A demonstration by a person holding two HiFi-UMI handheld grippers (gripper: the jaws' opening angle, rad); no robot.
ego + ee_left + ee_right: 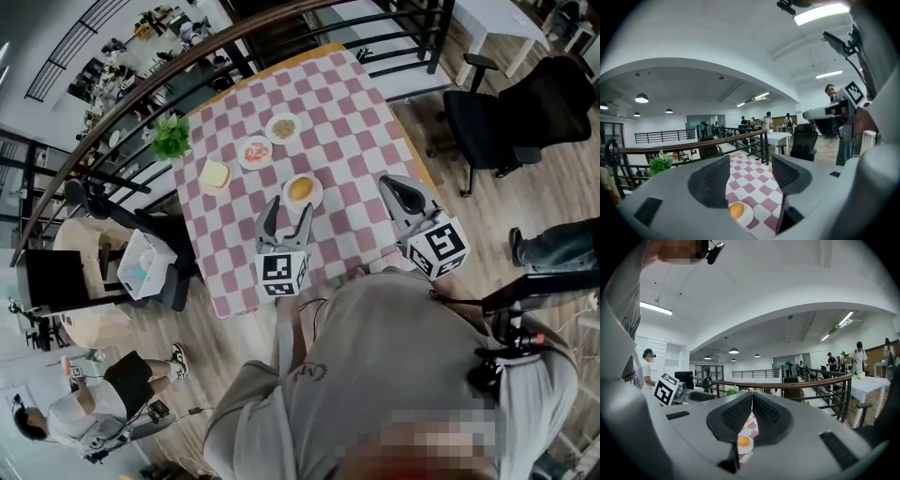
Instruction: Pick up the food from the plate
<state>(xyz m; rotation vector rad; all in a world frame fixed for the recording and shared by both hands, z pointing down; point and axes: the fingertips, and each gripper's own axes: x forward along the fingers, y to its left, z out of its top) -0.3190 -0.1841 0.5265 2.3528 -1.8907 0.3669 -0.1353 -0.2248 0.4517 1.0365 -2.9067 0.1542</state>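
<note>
Nearest me on the pink-and-white checked table [361,141], a white plate [315,197] holds an orange bun [300,188]. My left gripper [289,208] hovers just short of that plate with its jaws open and nothing between them. In the left gripper view the bun [736,210] shows low between the spread fingers [712,180]. My right gripper [398,190] hangs over the table's right side with its jaws shut and empty. Its own view shows the bun [743,442] below the closed gripper [751,416]. Farther off lie a plate of red food [254,152], a plate of brownish food [283,127] and a sandwich [215,175].
A green plant [172,137] stands at the table's far left corner beside a dark railing [131,103]. A black office chair [525,112] is at the right, a white basket [142,262] at the left. One person's leg [562,246] shows at the right, another person [84,403] at the lower left.
</note>
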